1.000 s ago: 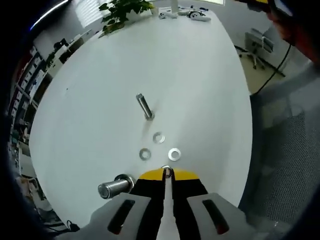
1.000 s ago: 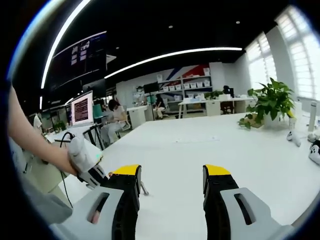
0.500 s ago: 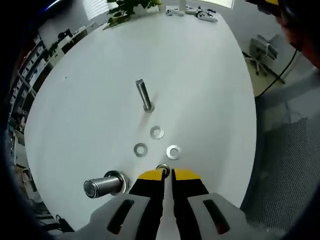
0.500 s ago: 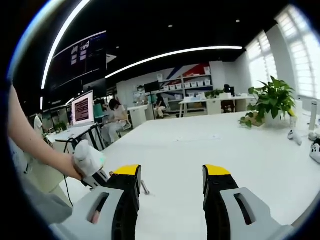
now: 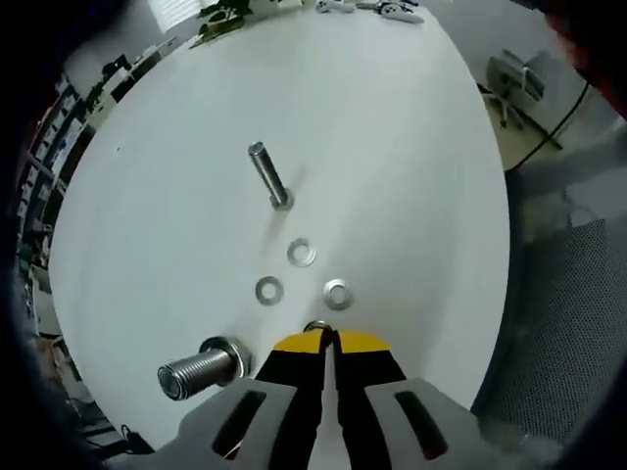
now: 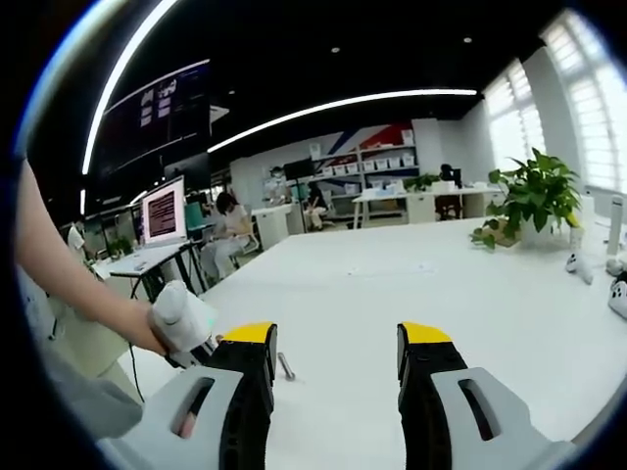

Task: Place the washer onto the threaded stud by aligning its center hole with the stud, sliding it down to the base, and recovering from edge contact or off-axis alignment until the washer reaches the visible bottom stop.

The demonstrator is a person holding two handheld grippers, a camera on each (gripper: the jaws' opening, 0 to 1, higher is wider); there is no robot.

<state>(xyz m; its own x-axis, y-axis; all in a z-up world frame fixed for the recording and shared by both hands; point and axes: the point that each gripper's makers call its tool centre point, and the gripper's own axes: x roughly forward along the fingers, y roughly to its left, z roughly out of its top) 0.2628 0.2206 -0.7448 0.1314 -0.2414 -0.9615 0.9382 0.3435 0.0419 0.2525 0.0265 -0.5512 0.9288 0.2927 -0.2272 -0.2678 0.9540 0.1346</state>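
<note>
Left gripper view looks down on a big white table (image 5: 411,147), and the thing to steer by is the stud (image 5: 201,368), a thick threaded post standing on its flanged base near the table's close edge. Beyond the stud, toward the middle of the table, a slimmer bolt (image 5: 267,177) stands upright. Between bolt and stud lie three loose washers (image 5: 302,253), flat and apart from one another. Just beside the stud on its right, the left gripper (image 5: 323,340) has its jaws pressed together on a fourth washer (image 5: 316,326), of which only a sliver of rim peeks past the yellow tips.

Right gripper view shows the right gripper (image 6: 335,352) held off above the table with jaws spread wide and nothing between them; to its left, a hand (image 6: 157,328) holds the other tool.

The pickup looks done, I'd say; the carry is in hand. Next the washer has to swing left over the stud's top, held level, hole on axis, then slide down to the flange.
</note>
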